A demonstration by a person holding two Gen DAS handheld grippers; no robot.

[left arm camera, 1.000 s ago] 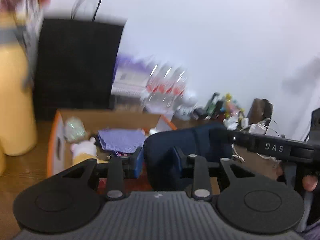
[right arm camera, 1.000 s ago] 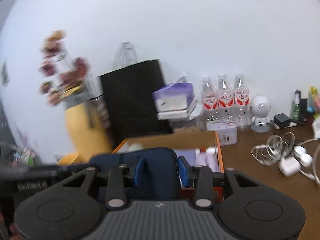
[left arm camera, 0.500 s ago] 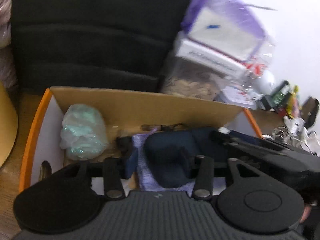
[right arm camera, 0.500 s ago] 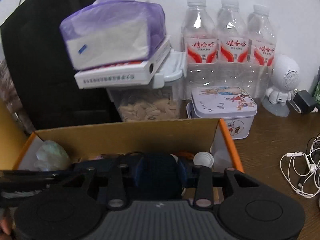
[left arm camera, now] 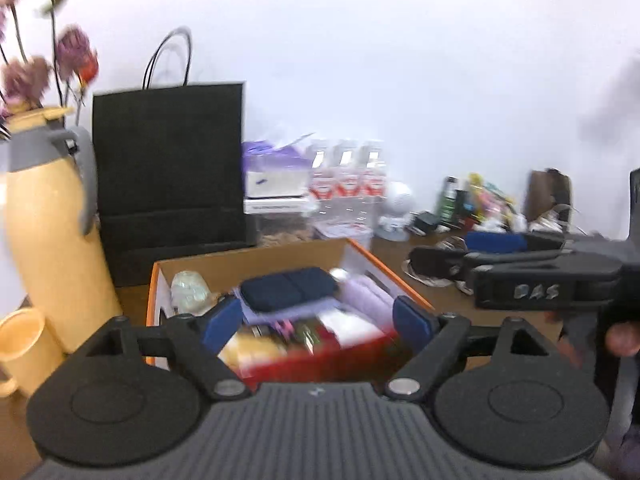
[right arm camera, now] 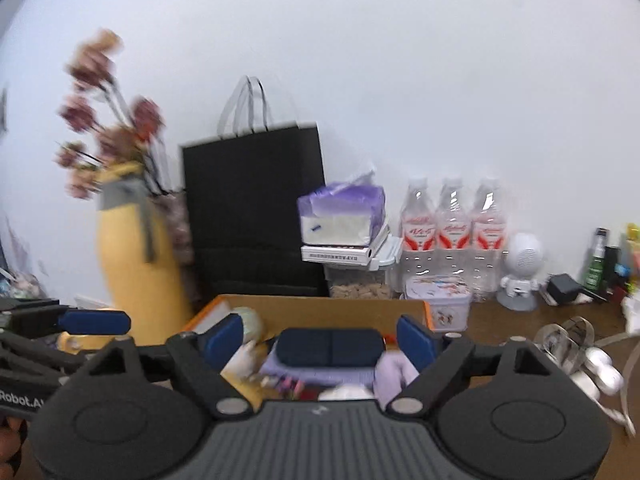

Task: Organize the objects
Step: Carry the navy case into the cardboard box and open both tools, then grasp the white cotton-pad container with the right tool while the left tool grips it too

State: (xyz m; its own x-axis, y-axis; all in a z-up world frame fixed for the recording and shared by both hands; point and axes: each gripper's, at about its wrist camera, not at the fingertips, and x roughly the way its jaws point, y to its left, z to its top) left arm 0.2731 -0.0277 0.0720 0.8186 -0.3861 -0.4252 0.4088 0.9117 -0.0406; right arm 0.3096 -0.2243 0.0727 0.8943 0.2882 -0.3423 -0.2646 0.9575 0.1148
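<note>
A dark blue zipped case point(left arm camera: 287, 291) lies flat on top of a lilac cloth point(left arm camera: 280, 312) inside an open cardboard box point(left arm camera: 248, 258) with an orange rim, among other small items. Its long axis runs side to side across both wrist views. The left gripper point(left arm camera: 318, 320) and the right gripper point(right arm camera: 320, 340) both sit just short of the box, looking down into it; the case lies ahead of and between the fingers of each, touching neither. Both pairs of jaws are opening and already stand wide, holding nothing. In the right view the case looks centred and close, so the right hand seems slightly better placed for whatever comes next. The box rests on a brown wooden table point(right arm camera: 500, 320) against a white wall. Behind it stand a black paper bag point(right arm camera: 252, 208), a yellow flask point(left arm camera: 44, 240) with dried flowers, a tissue pack point(right arm camera: 340, 216), three water bottles point(right arm camera: 452, 220) and tangled cables point(right arm camera: 588, 356).
</note>
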